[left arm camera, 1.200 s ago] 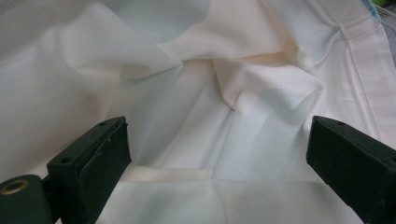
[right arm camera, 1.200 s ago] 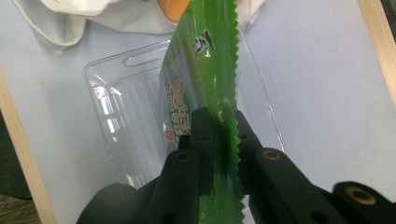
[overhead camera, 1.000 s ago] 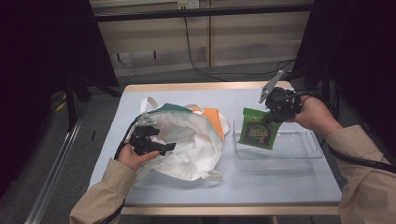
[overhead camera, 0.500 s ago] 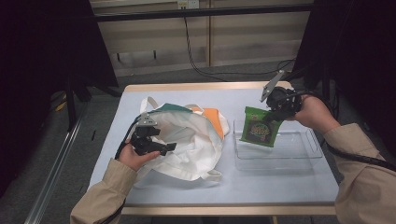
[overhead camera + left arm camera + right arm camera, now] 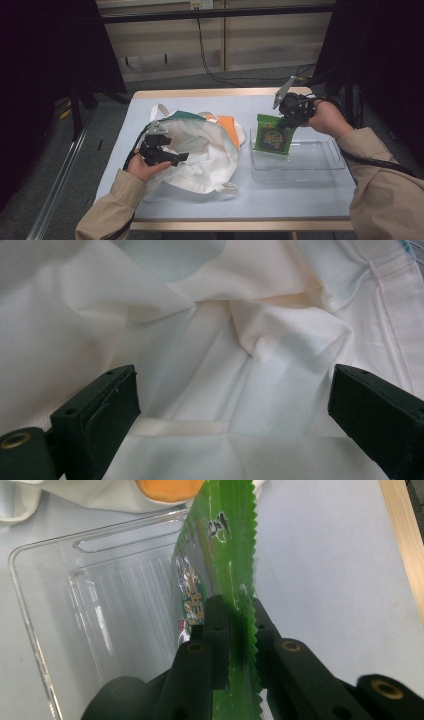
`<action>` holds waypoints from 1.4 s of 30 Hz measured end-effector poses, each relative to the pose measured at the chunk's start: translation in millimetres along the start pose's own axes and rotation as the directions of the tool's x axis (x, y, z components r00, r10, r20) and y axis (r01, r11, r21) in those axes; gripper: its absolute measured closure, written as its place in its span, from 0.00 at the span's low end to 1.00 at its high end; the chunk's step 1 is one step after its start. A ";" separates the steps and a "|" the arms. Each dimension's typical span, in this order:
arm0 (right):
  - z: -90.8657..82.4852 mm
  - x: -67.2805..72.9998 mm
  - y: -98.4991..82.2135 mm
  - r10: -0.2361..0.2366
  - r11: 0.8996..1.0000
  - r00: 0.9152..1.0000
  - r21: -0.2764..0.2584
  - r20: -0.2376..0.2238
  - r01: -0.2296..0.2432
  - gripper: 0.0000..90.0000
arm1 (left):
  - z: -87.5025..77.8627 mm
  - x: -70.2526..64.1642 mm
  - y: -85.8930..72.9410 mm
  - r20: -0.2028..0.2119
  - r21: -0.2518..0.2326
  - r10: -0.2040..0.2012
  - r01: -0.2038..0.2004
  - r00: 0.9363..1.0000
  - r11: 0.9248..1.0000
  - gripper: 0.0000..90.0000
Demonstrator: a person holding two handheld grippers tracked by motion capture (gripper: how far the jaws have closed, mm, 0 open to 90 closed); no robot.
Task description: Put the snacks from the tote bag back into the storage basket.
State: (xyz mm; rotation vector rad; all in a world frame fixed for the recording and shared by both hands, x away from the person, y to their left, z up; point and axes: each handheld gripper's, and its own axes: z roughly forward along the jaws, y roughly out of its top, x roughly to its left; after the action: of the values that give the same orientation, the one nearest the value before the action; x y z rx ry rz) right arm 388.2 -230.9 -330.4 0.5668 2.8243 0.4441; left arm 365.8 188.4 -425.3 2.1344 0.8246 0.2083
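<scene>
The right gripper [image 5: 289, 120] pinched the green snack pack [image 5: 272, 135] above the clear tray [image 5: 320, 165]. The left gripper [image 5: 235, 410] gaped wide over the white bag [image 5: 205, 155]; packing looked undone.

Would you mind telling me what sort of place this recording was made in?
Probably a lab or recording booth, not a home: a lone pale table on bare floor, black curtains at both sides, and a cable hanging down the panelled back wall.
</scene>
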 end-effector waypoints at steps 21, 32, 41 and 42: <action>10.7 -10.6 7.8 -0.049 0.999 0.999 -0.016 -0.008 0.049 0.92 | 3.6 0.2 -2.5 -0.001 0.020 -0.006 0.006 1.000 1.000 0.07; 18.8 -18.5 14.5 -0.073 0.996 0.997 -0.041 0.005 0.073 0.85 | 4.7 0.6 -4.1 -0.007 0.028 -0.005 0.005 1.000 1.000 0.07; 23.8 -13.8 8.5 -0.033 0.997 0.999 -0.062 0.026 0.035 0.54 | 1.1 -1.6 -4.5 -0.013 0.025 -0.002 0.002 1.000 1.000 0.07; 23.3 -13.1 7.9 -0.029 0.997 0.999 -0.067 0.032 0.031 0.51 | 1.5 -2.3 -3.6 -0.008 0.014 -0.002 0.002 1.000 1.000 0.07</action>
State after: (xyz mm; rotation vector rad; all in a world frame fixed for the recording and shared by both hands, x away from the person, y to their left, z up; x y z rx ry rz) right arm 409.1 -223.5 -347.2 0.5126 2.7723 0.5183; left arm 362.9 187.7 -428.7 2.1468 0.8351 0.2100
